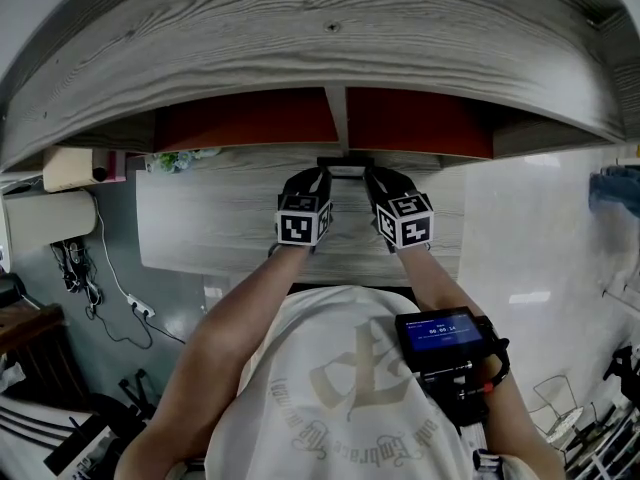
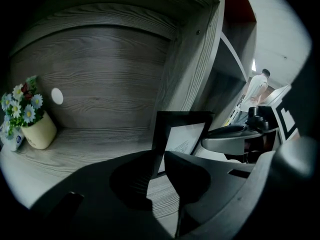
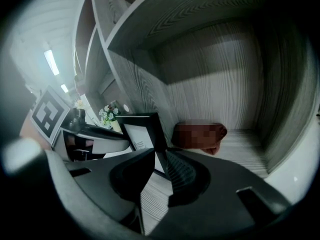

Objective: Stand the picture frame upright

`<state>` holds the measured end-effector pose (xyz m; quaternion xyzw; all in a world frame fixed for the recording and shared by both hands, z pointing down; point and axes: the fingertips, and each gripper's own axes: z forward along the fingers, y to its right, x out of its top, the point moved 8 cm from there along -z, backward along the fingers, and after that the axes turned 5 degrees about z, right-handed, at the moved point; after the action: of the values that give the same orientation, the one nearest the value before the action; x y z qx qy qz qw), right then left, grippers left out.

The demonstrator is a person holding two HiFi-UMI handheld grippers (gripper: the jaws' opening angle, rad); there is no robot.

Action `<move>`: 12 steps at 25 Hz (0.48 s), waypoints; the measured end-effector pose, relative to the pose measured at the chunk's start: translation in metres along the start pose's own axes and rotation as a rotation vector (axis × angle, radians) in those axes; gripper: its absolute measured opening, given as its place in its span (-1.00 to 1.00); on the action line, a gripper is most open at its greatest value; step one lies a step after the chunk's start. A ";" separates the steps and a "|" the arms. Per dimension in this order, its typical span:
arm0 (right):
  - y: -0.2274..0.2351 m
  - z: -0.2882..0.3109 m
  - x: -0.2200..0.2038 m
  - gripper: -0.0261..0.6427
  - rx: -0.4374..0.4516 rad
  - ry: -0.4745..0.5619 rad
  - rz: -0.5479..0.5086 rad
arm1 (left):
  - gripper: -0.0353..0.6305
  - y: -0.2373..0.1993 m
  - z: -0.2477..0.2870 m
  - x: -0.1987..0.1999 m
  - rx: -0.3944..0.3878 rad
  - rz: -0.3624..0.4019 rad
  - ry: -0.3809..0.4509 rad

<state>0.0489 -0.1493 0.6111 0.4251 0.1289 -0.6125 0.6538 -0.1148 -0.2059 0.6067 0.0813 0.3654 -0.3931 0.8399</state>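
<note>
Spanning the whole head view, the grey wood-grain shelf [image 1: 300, 28] sets the limits: low top board and an upright divider [image 2: 195, 59] mid-way, so both arms reach in under the overhang. On the open shelf board in front of that divider is the picture frame [image 2: 181, 134], w/ black border and pale print. Its face is toward the person and it's near upright w/ maybe a slight backward lean. Its bottom edge is hidden behind the jaws, so can't tell if it rests on the board.

Next the left tool [image 2: 159, 158], clamped on the frame's left border, and the right tool [image 3: 159, 155], clamped on the right border. One per side, prob. so the frame can't twist or topple while it's squared up. Both grips sit on the lower half of the sides, top left free.

My read: standing step nearly done – release only once the frame bears on its own support.

A small flower pot [image 2: 39, 130] sits well apart to the left, clear of the work.
</note>
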 end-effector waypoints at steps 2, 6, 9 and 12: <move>0.000 0.001 0.001 -0.70 0.003 0.002 -0.002 | -0.66 -0.001 0.000 0.000 0.003 -0.006 0.001; 0.000 0.003 0.001 -0.69 0.011 0.005 -0.001 | -0.65 -0.002 0.001 0.000 0.004 -0.031 0.003; 0.003 0.003 0.000 -0.66 0.010 0.005 0.020 | -0.64 -0.002 0.002 0.001 -0.002 -0.047 0.001; 0.006 0.001 -0.001 -0.58 0.005 0.001 0.037 | -0.63 -0.002 0.001 0.001 -0.002 -0.056 -0.002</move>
<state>0.0541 -0.1504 0.6150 0.4295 0.1199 -0.6004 0.6638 -0.1154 -0.2080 0.6073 0.0699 0.3672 -0.4160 0.8290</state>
